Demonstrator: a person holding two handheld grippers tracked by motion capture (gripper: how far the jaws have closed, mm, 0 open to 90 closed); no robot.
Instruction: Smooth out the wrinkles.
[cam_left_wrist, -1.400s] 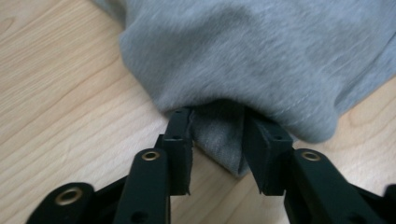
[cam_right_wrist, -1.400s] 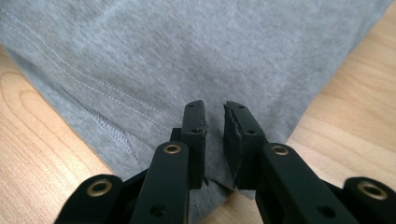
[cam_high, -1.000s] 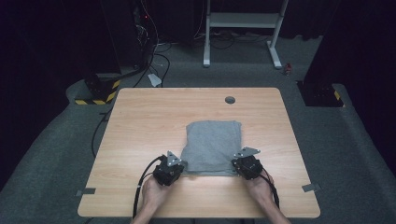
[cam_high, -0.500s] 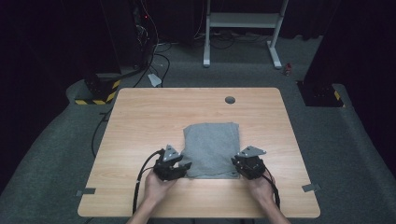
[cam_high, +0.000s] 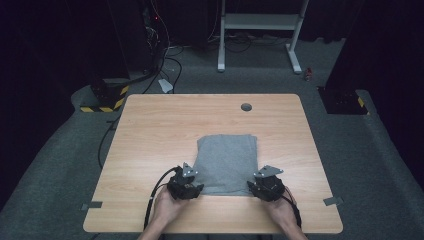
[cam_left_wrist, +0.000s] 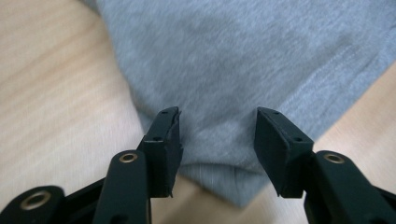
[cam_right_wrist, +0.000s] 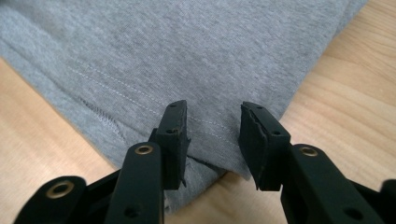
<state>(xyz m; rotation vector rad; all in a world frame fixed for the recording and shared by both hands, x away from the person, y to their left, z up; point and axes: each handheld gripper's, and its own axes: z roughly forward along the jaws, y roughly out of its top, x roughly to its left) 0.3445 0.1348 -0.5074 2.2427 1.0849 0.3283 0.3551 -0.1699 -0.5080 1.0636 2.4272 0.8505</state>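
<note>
A folded grey cloth (cam_high: 227, 160) lies flat on the wooden table (cam_high: 160, 130), nearer the front edge. My left gripper (cam_high: 193, 184) is at the cloth's near left corner, and my right gripper (cam_high: 256, 185) is at its near right corner. In the left gripper view the left gripper (cam_left_wrist: 217, 114) is open, its jaws have just been opening, and the cloth (cam_left_wrist: 243, 56) corner lies between them, untouched by the pads. In the right gripper view the right gripper (cam_right_wrist: 212, 109) is likewise open after just opening, with the hemmed cloth (cam_right_wrist: 187, 51) corner lying loose between its jaws.
A round cable hole (cam_high: 246, 106) sits near the table's far edge. A black cable (cam_high: 155, 192) trails from the left gripper over the front left of the table. On the floor behind stand a white metal frame (cam_high: 260, 22) and a black-and-yellow striped box (cam_high: 102, 97).
Both grippers have opened and let go of the cloth's near corners. The cloth now lies flat, and the hands have hardly moved.
</note>
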